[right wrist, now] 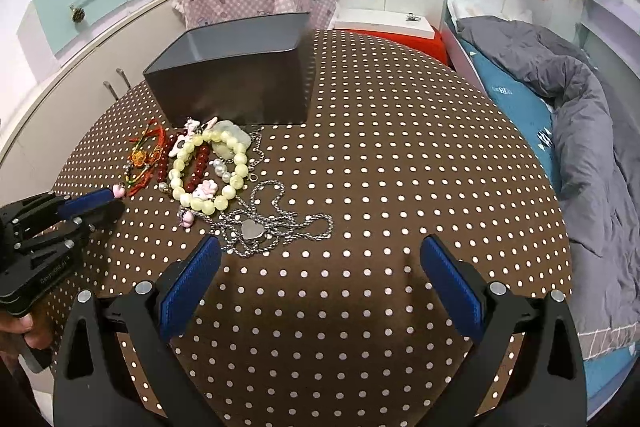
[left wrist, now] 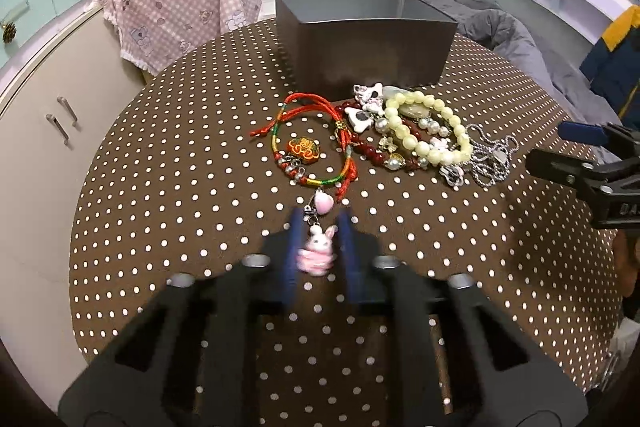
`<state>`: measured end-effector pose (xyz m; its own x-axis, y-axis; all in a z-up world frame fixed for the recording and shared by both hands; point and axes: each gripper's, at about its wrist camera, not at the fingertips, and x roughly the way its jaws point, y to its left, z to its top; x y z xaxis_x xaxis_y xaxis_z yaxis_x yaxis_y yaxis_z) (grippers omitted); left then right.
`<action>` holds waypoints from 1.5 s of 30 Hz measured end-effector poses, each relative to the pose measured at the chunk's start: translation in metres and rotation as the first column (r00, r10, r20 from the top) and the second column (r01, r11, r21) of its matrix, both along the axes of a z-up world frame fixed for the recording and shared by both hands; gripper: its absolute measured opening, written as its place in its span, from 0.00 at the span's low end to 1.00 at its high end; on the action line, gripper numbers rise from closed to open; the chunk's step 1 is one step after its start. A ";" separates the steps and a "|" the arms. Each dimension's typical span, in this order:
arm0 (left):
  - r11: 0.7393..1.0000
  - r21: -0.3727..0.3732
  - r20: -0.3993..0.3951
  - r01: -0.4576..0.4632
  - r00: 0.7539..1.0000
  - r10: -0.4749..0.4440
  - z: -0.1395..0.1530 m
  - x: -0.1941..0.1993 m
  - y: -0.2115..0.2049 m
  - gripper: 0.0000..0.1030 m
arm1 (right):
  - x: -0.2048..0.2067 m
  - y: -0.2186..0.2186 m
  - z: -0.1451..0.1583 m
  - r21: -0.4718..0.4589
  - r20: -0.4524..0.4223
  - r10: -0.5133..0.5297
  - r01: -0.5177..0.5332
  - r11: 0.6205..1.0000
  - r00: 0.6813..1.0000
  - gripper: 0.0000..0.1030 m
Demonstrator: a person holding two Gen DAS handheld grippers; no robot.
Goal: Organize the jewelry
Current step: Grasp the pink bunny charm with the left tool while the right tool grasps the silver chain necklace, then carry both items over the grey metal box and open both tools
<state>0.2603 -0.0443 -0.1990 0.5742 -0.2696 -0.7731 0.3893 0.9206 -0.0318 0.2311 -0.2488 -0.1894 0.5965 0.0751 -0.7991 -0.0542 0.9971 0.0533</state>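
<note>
A heap of jewelry lies on the round brown polka-dot table. My left gripper is shut on a pink bunny charm that hangs from a red and green cord bracelet with a pink heart bead. A pale yellow bead bracelet, dark red beads and a silver chain lie to the right. A grey open box stands behind. My right gripper is open and empty, just before the silver heart necklace.
A pink checked cloth covers a chair beyond the table. A cream cabinet stands on the left. A bed with a grey quilt lies on the right. A white box on a red stand sits behind the table.
</note>
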 end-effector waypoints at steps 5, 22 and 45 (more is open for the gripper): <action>0.999 -0.041 -0.017 -0.007 1.000 0.006 0.002 -0.009 0.006 0.12 | 0.006 0.012 -0.004 -0.022 0.004 0.078 -0.078 0.997 0.997 0.91; 0.993 -0.117 0.043 -0.028 0.999 0.033 0.036 -0.014 0.016 0.12 | 0.004 0.012 0.018 0.030 0.057 0.184 -0.186 0.982 0.981 0.13; 0.975 -0.223 0.261 0.004 0.964 0.056 0.168 0.050 0.016 0.12 | 0.032 0.001 0.240 -0.011 0.459 0.301 -0.334 0.943 0.836 0.13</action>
